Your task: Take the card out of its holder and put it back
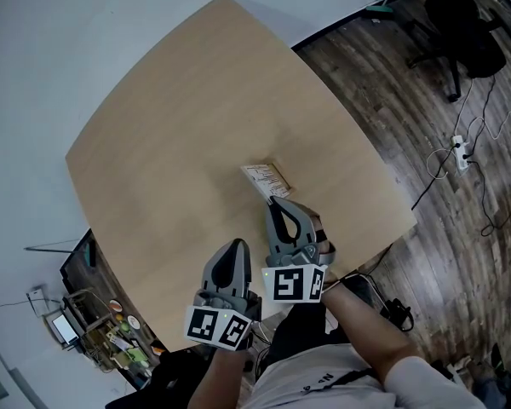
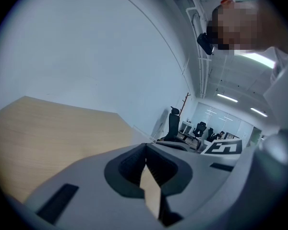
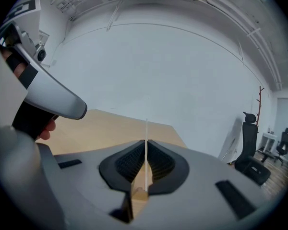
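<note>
Right gripper (image 3: 145, 153) clamps the card (image 3: 146, 128) edge-on between its jaws.

the left gripper (image 2: 146, 162) has its jaws closed together — tan table (image 2: 53, 128) beyond, office chair (image 2: 173, 123) far off.

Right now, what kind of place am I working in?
Probably an office: a plain wooden table, a black office chair on the wood floor, a power strip with trailing cables, and a further room of desks and chairs under strip lights.
</note>
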Motion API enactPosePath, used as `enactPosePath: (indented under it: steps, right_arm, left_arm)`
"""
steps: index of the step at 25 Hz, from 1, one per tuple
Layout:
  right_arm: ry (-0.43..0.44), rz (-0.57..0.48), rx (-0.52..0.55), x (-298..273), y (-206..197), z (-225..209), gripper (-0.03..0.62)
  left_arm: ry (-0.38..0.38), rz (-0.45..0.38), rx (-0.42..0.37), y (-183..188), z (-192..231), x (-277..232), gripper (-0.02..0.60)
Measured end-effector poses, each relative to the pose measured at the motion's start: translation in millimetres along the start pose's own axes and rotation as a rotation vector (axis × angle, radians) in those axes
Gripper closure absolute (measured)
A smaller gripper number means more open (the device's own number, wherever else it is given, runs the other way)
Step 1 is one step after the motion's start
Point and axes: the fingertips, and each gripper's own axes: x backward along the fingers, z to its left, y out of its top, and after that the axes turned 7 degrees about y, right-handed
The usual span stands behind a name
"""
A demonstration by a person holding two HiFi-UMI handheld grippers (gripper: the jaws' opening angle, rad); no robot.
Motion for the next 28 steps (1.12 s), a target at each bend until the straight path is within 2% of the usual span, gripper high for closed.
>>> enactPosePath:
  steps: [7, 19, 28]
  right_arm:
    - [0.01, -0.022, 0.025, -0.8, -0.2, 3.0, 0.569]
    - [-0.011, -0.051, 0.008, -2.1, 1.0, 6.4, 0.569]
    - [0.02, -0.116, 0.04, 2.1, 0.2, 9.1, 0.569]
  left_arm:
    - [-0.001, 0.01, 0.001, -3.6, 1.2, 0.4, 0.569]
    - [-0.006, 0.047, -0.012, -14.5, -0.9, -1.5, 0.569]
    - [-0.006, 0.057, -0.018, -15.4, -0.6, -1.1, 0.569]
